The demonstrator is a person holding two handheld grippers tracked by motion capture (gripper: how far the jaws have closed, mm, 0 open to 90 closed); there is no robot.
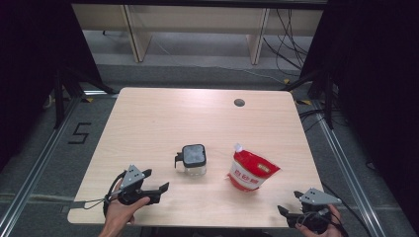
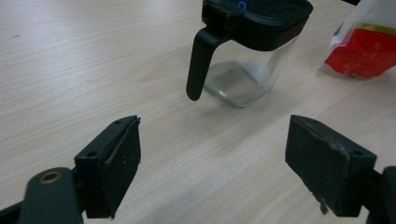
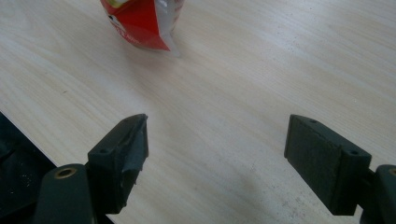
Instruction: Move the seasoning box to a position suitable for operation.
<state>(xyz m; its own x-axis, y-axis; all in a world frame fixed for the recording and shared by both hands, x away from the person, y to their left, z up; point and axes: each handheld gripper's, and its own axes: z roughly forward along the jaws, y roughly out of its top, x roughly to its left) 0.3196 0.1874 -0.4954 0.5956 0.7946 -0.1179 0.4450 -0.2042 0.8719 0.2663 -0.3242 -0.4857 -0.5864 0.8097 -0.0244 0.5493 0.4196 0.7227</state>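
Observation:
A small clear glass jar (image 1: 193,159) with a black lid and a black handle on its left side stands upright near the table's middle. To its right a red and white spouted pouch (image 1: 252,171) stands leaning. My left gripper (image 1: 157,180) is open at the front left, jaws pointing toward the jar and apart from it. In the left gripper view the jar (image 2: 247,51) and pouch (image 2: 362,46) lie beyond the open left gripper (image 2: 212,158). My right gripper (image 1: 289,202) is open at the front right corner. In the right gripper view the pouch (image 3: 142,21) sits ahead of the empty right gripper (image 3: 217,149).
The light wooden table (image 1: 163,118) has a round cable hole (image 1: 239,102) near its far edge. Wooden furniture legs (image 1: 137,34) and cables (image 1: 291,44) stand on the floor behind. A "5" mark (image 1: 79,133) is on the floor at left.

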